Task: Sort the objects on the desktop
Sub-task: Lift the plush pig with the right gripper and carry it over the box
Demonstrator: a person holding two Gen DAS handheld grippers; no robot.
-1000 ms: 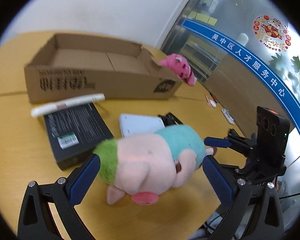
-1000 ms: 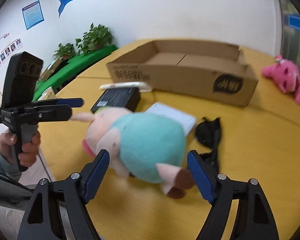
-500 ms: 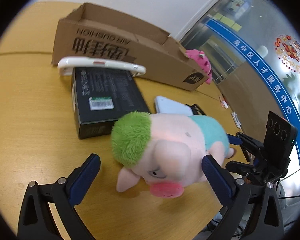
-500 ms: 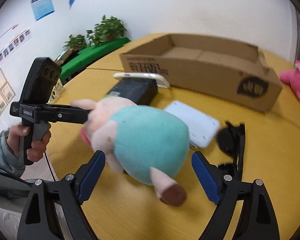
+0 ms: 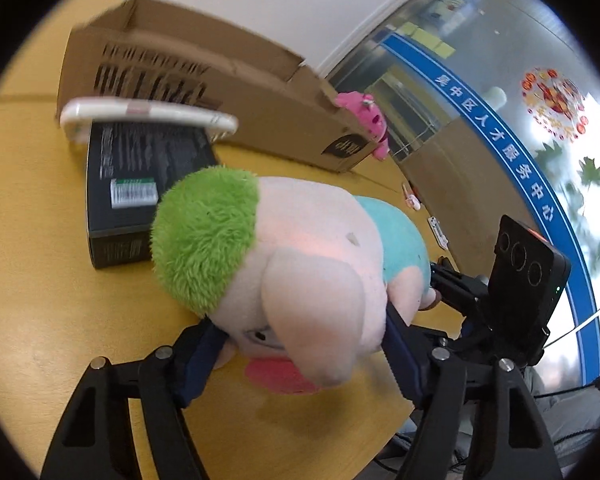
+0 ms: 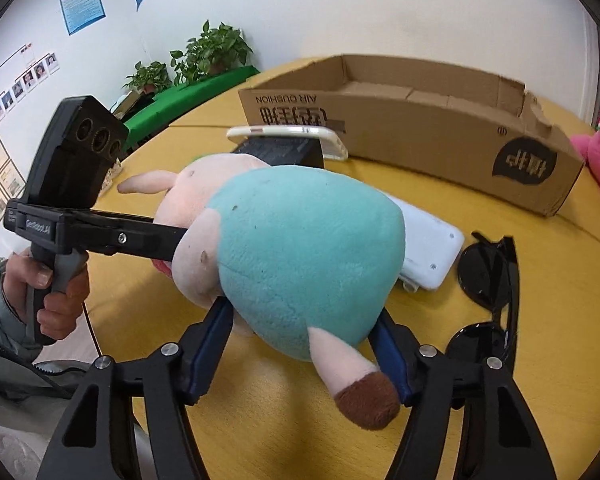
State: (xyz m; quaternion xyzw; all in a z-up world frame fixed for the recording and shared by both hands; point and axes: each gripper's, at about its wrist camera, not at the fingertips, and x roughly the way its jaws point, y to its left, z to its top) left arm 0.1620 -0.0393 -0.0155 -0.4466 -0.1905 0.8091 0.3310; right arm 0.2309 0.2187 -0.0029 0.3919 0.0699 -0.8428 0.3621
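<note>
Left wrist: plush pig between gripper pads.

Both of my views are bright and evenly lit, daylight-soft. In my left view the glass wall at upper right glares white toward the frame edge, washing out detail there. The cardboard box at upper left is smeared with motion blur, its print unreadable. My right view is sharper; print on the box reads clearly. Shadows on the yellow table are faint and short. Fisheye bends straight edges, and black corners ring each frame.
</note>
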